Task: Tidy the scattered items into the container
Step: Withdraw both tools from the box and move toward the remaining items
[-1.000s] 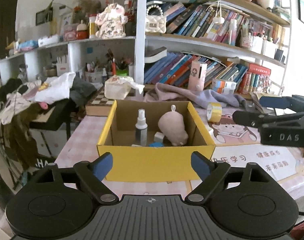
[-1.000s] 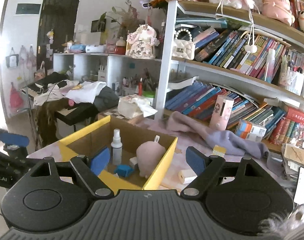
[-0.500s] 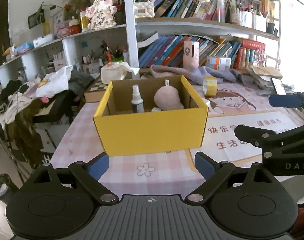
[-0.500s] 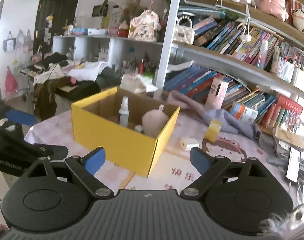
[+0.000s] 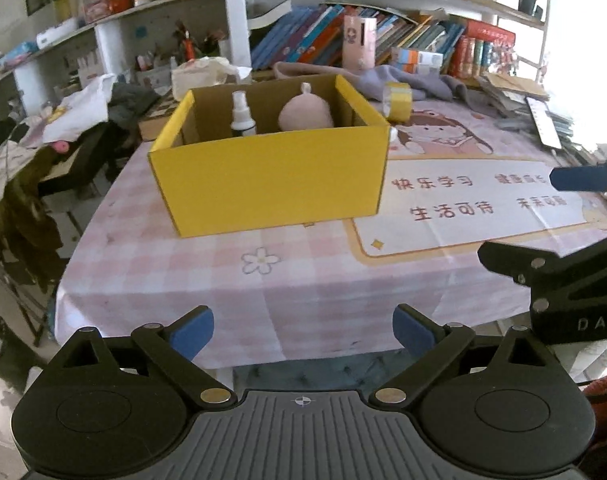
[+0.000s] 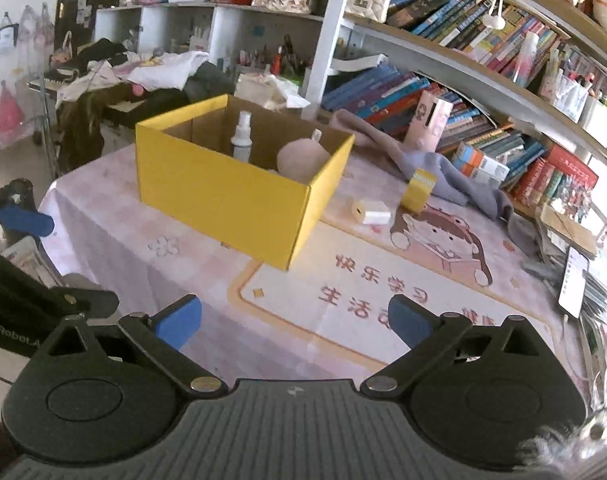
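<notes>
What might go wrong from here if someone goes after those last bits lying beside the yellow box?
Three risks:
1. The small white block lies close to the yellow box, so a hand-held gripper reaching for it might nudge the box.
2. The yellow tape roll stands on edge beside the grey cloth; a touch could send it rolling.
3. The spray bottle stands upright inside the box; an item dropped in might topple it.

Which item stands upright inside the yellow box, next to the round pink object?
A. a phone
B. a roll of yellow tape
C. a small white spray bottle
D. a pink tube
C: the small white spray bottle stands upright in the yellow box, left of the round pink object.
</notes>
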{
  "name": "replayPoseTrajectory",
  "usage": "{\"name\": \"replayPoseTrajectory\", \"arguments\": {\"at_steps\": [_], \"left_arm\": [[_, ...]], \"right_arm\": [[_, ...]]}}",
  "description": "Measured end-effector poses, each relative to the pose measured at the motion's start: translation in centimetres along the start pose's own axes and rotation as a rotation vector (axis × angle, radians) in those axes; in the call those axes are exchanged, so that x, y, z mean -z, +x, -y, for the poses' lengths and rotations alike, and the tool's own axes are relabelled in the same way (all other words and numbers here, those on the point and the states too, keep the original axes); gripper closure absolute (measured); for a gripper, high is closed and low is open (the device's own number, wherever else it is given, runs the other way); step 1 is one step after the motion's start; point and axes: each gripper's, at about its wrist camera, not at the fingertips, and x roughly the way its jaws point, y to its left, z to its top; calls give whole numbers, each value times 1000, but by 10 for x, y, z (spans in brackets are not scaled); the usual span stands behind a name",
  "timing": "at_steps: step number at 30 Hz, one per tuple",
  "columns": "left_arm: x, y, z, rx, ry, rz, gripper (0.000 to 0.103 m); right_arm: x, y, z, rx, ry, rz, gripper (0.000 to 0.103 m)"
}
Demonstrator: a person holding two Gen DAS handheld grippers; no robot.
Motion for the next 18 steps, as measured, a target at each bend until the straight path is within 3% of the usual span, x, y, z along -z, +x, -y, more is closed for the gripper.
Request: {"name": "replayPoseTrajectory", "arguments": {"at_steps": [18], "left_arm": [[-25, 28, 51, 140, 132, 2, 5]], "right_arm": [[20, -6, 46, 148, 98, -90, 2]]}}
